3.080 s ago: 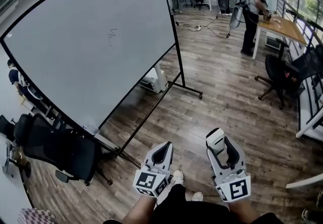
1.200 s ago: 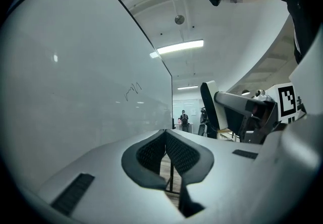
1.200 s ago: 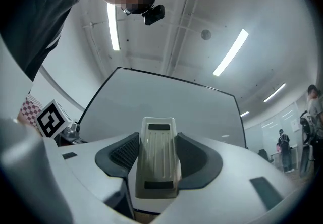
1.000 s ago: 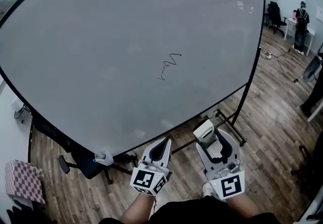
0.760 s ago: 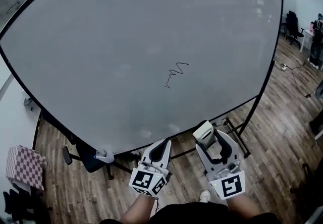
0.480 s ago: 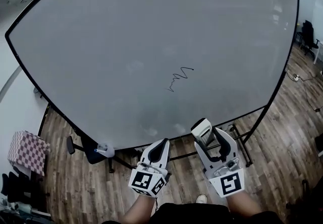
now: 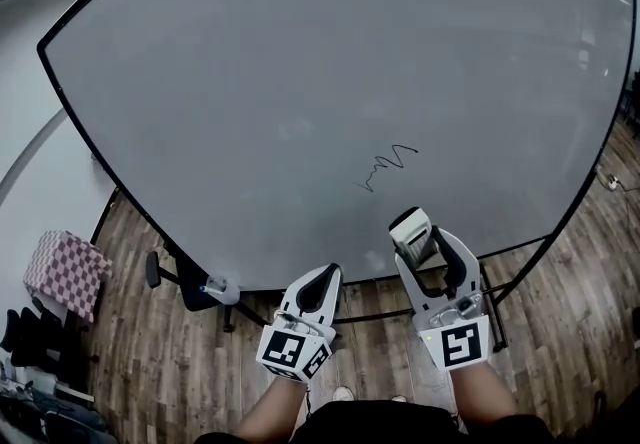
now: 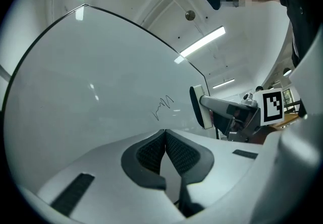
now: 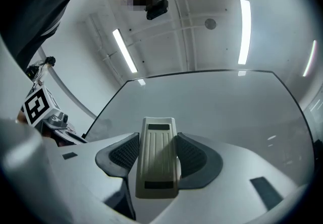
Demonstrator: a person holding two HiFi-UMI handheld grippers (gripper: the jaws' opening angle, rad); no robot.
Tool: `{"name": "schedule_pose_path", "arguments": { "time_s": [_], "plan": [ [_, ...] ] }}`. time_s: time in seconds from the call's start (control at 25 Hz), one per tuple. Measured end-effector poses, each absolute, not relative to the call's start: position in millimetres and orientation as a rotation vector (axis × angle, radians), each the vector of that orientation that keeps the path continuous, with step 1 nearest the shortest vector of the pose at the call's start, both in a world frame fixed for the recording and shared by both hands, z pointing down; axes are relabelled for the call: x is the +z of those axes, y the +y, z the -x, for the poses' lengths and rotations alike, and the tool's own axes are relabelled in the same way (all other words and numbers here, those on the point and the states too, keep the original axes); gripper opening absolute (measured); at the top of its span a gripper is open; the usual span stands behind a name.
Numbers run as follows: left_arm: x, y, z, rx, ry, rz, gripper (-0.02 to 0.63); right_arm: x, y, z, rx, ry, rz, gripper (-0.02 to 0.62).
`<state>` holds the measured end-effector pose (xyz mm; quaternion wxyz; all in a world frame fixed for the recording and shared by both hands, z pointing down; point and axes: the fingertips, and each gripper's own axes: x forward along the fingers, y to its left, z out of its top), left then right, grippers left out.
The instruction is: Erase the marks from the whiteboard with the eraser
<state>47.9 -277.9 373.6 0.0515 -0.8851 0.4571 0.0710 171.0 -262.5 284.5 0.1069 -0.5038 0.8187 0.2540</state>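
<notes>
A large whiteboard (image 7: 300, 82) fills the head view, with one small black squiggle mark (image 7: 388, 167) right of its middle; that mark (image 8: 162, 107) also shows in the left gripper view. My right gripper (image 7: 423, 247) is shut on a beige whiteboard eraser (image 7: 411, 233), held just below the mark and short of the board. The eraser (image 9: 158, 157) sits clamped between the pads in the right gripper view, pointing at the board (image 9: 212, 102). My left gripper (image 7: 319, 284) is shut with nothing in it, lower and to the left.
A small marker holder (image 7: 219, 289) clings to the board's lower frame at the left. A chequered pink cloth (image 7: 66, 272) lies at far left. Black office chairs (image 7: 170, 272) stand behind the board on the wooden floor (image 7: 150, 372).
I have walked up to the whiteboard, which now fills the view. The mark has shifted right and closer. The right gripper with the eraser has risen toward it; the left stays low.
</notes>
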Motion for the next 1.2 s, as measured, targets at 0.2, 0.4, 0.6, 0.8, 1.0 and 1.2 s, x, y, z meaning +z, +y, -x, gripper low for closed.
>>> {"name": "schedule_pose_path", "arguments": {
  "time_s": [0.2,0.4,0.6,0.8,1.0,1.2],
  "plan": [
    [362.0,-291.5,-41.4,0.241,1.363,2.686,0.02,264.5,-290.4,-179.5,0.832,2.352,1.548,0.255],
    [352.9,-304.2,-37.4,0.261,1.35,2.669,0.02,244.8,-315.3,-188.3,0.876,2.32,1.558,0.255],
    [327.4,-309.8,-39.8,0.351,1.32,2.643,0.02,229.5,-341.7,-191.6,0.938,2.286,1.598,0.255],
    [319.2,-314.6,-38.7,0.349,1.295,2.626,0.019,214.6,-366.9,-196.6,1.029,2.233,1.654,0.255],
    [329.2,-312.3,-34.6,0.322,1.304,2.644,0.019,213.3,-378.8,-190.2,1.301,2.243,1.753,0.256],
    [334.6,-314.6,-29.1,0.319,1.323,2.644,0.02,213.9,-382.7,-190.6,1.243,2.251,1.806,0.257]
  ]
}}
